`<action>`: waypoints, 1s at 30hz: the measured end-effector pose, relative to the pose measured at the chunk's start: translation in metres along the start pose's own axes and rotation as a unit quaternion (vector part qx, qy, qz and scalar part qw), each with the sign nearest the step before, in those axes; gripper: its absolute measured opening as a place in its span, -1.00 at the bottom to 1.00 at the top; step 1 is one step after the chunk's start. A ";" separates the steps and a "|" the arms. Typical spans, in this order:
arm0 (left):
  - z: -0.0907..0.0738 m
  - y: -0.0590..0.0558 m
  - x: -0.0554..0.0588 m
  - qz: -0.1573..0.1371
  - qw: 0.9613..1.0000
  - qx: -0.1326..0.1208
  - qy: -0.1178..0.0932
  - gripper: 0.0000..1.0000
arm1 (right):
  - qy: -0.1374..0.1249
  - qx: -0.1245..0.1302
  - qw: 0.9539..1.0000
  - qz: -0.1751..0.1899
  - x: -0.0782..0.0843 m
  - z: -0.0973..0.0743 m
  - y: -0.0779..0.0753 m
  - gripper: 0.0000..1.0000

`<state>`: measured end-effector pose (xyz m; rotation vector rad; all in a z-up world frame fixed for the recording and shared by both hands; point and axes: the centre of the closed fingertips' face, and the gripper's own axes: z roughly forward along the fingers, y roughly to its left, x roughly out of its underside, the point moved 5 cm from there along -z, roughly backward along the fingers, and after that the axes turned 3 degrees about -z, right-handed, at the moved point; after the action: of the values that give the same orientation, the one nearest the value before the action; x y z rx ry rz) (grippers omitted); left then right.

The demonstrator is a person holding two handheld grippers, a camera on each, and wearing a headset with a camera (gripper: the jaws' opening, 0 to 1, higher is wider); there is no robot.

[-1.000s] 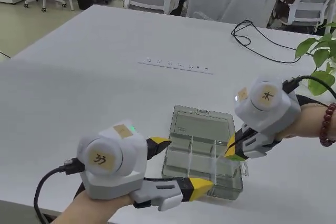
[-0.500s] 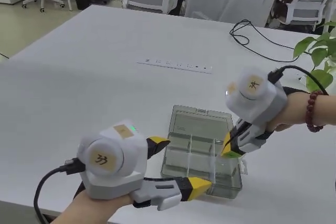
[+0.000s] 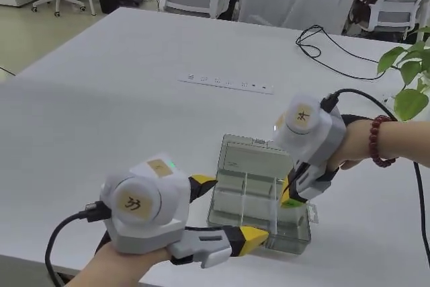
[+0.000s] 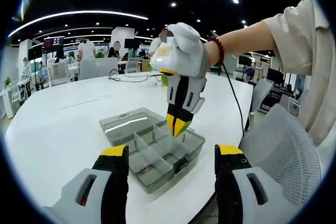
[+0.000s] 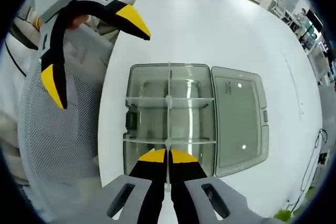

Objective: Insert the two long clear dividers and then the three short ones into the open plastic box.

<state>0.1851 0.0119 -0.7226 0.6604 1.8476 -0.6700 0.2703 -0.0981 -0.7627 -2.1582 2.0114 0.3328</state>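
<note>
The open clear plastic box (image 3: pixel 295 238) sits near the table's front edge, its lid (image 3: pixel 259 156) laid flat behind it. Clear dividers stand inside it and split it into compartments. My right gripper (image 3: pixel 289 197) hangs over the box's right part, pointing down and shut on a thin clear divider (image 3: pixel 274 214), whose lower end reaches into the box. In the right gripper view the shut gripper (image 5: pixel 168 156) is above the box (image 5: pixel 128 85). My left gripper (image 3: pixel 228 210) stands open at the box's left front corner, holding nothing. In the left gripper view the gripper (image 4: pixel 171 153) frames the box (image 4: pixel 157 176).
A thin clear strip (image 3: pixel 225 84) lies farther back on the white table. A black cable (image 3: pixel 322 45) loops at the back right and a green plant (image 3: pixel 410 72) stands at the right edge. Office chairs line the far side.
My right gripper has moved left and down with the divider, from beside the box's right edge to over the box. The left gripper has stayed where it was.
</note>
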 end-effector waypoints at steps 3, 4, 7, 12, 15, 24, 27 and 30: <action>-0.001 0.000 0.000 -0.001 1.000 -0.001 -0.001 0.32 | 0.000 -0.001 1.000 0.004 0.001 0.003 0.000 -0.95; -0.001 0.000 0.000 0.000 1.000 -0.002 -0.001 0.32 | 0.000 -0.001 1.000 0.005 0.002 0.004 0.000 -0.95; 0.000 0.000 0.000 -0.002 1.000 -0.002 0.001 0.31 | -0.003 -0.003 1.000 0.014 0.004 0.008 0.000 -0.95; 0.000 0.000 0.002 0.001 1.000 -0.004 0.007 0.31 | -0.002 -0.004 1.000 0.022 0.007 0.017 0.000 -0.95; 0.000 0.000 0.002 0.001 1.000 -0.004 0.009 0.31 | 0.002 -0.005 1.000 0.020 0.007 0.019 0.000 -0.96; 0.001 0.001 0.004 0.002 1.000 -0.007 0.017 0.30 | -0.004 -0.005 1.000 0.022 0.008 0.019 0.000 -0.95; 0.001 0.002 0.005 0.004 1.000 -0.010 0.022 0.30 | -0.011 0.002 1.000 0.020 0.009 0.019 0.001 -0.95; 0.002 0.002 0.006 0.005 1.000 -0.010 0.024 0.30 | -0.018 0.008 1.000 0.018 0.010 0.018 0.001 -0.94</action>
<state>0.1855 0.0131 -0.7291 0.6775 1.8924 -0.6334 0.2692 -0.1031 -0.7833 -2.0937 2.0273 0.3562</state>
